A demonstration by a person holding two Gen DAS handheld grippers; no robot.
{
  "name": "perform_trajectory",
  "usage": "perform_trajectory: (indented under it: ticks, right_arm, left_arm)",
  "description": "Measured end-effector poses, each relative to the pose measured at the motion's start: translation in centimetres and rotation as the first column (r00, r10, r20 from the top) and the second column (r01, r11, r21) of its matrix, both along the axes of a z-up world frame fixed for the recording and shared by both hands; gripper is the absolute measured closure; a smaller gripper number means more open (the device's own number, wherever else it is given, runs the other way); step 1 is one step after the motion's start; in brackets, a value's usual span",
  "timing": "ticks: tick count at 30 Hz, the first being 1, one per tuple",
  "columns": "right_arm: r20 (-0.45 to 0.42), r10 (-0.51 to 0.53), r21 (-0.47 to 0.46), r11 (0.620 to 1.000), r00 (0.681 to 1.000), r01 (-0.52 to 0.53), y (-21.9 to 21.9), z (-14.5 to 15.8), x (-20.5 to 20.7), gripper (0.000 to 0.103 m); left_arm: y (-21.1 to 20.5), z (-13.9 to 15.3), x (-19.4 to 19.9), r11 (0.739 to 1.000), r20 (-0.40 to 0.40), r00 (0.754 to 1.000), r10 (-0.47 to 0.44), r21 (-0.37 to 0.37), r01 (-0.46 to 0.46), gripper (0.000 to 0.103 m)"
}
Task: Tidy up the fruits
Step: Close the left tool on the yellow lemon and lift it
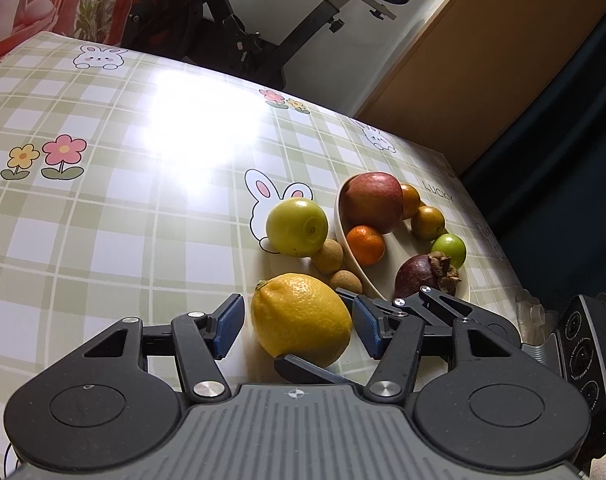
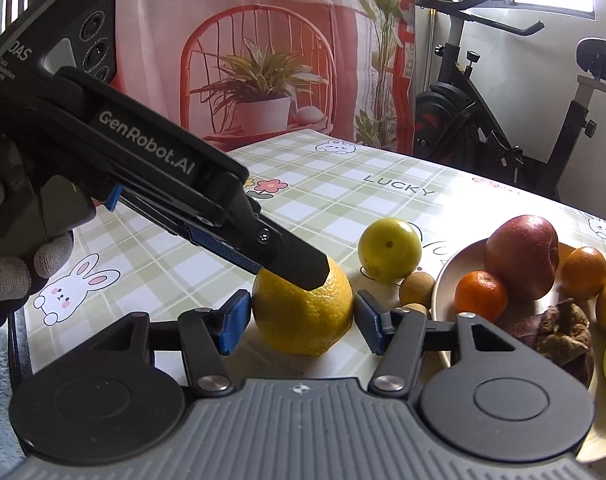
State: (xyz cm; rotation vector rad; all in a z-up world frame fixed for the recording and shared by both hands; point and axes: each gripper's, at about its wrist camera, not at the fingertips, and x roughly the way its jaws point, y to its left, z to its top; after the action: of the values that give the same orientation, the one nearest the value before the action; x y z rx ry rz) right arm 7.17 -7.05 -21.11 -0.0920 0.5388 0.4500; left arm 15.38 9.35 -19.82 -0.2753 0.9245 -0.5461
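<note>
Listing by size, from my two sets of jaws.

Counter [image 1: 103, 240]: checked cloth with rabbits and flowers, carrying everything below.

Bowl [image 2: 443, 280]: pale, already holding a red apple [image 2: 521, 256], mandarins, a mangosteen [image 1: 427, 276] and small green fruit; judged the collecting place.

Lemon [image 1: 301, 318]: on the counter just beside the bowl, not yet inside. My left gripper [image 1: 299, 326] brackets it, jaws spread, blue pads [image 1: 227, 326] apart from the peel on both sides. My right gripper [image 2: 301, 322] also straddles it with jaws spread, the left pad at or nearly at the peel. Neither grips yet.

Green fruit [image 1: 297, 226]: loose beyond the lemon.

Two brown longans [image 1: 329, 256]: loose against the bowl's outer wall, awaiting sorting.
</note>
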Motion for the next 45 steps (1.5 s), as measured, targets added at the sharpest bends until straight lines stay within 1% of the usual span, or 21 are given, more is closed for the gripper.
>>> perform_trajectory:
  ticks: [8, 11, 13, 15, 16, 22, 26, 29, 33, 38, 40, 42, 45]
  right_arm:
    - [-0.004, -0.003, 0.042, 0.999, 1.000, 0.003, -0.8, 0.0, -0.1, 0.044]
    - [-0.006, -0.004, 0.050, 0.999, 1.000, 0.004, -0.9, 0.0, -0.1, 0.044]
    - [-0.009, -0.003, 0.057, 0.998, 1.000, 0.003, -1.0, 0.1, -0.1, 0.044]
    - [-0.012, -0.001, 0.066, 0.998, 1.000, 0.002, -1.1, 0.1, -0.1, 0.044]
    - [-0.014, -0.001, 0.070, 0.998, 1.000, 0.002, -1.3, 0.1, 0.0, 0.044]
    - [-0.020, -0.001, 0.080, 0.997, 1.000, 0.003, -1.5, 0.0, 0.1, 0.043]
    - [-0.041, -0.016, 0.079, 0.997, 0.999, 0.019, -1.6, 0.0, 0.4, 0.043]
    - [-0.056, -0.028, 0.087, 0.996, 0.998, 0.033, -1.7, -0.1, 0.7, 0.042]
    - [-0.065, -0.029, 0.085, 0.996, 0.997, 0.035, -1.6, -0.1, 0.8, 0.043]
    - [-0.055, -0.028, 0.082, 0.996, 0.998, 0.032, -1.4, -0.1, 0.6, 0.043]
    - [-0.036, -0.031, 0.080, 0.996, 0.999, 0.034, -1.4, 0.1, 0.2, 0.043]
    - [-0.018, -0.040, 0.097, 0.994, 0.999, 0.042, -1.7, 0.4, -0.4, 0.044]
    - [0.002, -0.063, 0.119, 0.991, 0.998, 0.062, -2.3, 1.6, -0.9, 0.044]
  left_arm:
    - [-0.5, -0.9, -0.1, 1.000, -0.013, 1.000, 0.008, -0.002, -0.008, 0.035]
    - [-0.4, -1.4, -0.3, 0.998, -0.020, 0.999, 0.046, -0.036, -0.046, 0.036]
    - [-0.5, -1.7, -0.7, 0.998, -0.008, 0.999, 0.052, -0.046, -0.052, 0.037]
    - [-0.9, -1.7, -1.1, 0.998, 0.017, 0.999, 0.050, -0.037, -0.049, 0.039]
    - [-1.1, -1.7, -1.2, 0.998, 0.029, 0.998, 0.047, -0.036, -0.046, 0.043]
    - [-1.7, -1.5, -2.1, 0.999, 0.079, 0.995, 0.054, -0.001, -0.054, 0.043]
    - [-2.1, -1.7, -2.5, 0.999, 0.088, 0.995, 0.035, 0.010, -0.036, 0.045]
    - [-2.3, -2.0, -2.6, 1.000, 0.078, 0.997, 0.020, 0.011, -0.021, 0.046]
    - [-2.3, -2.1, -2.7, 1.000, 0.078, 0.997, 0.020, 0.012, -0.021, 0.047]
    - [-2.5, -1.9, -2.9, 0.999, 0.087, 0.996, 0.021, 0.030, -0.023, 0.047]
    - [-2.8, -1.4, -3.1, 0.999, 0.101, 0.995, 0.012, 0.051, -0.017, 0.048]
    - [-3.2, -0.6, -3.4, 0.998, 0.118, 0.993, 0.000, 0.063, -0.008, 0.048]
    - [-3.7, 0.6, -3.6, 0.998, 0.142, 0.990, -0.012, 0.065, 0.002, 0.048]
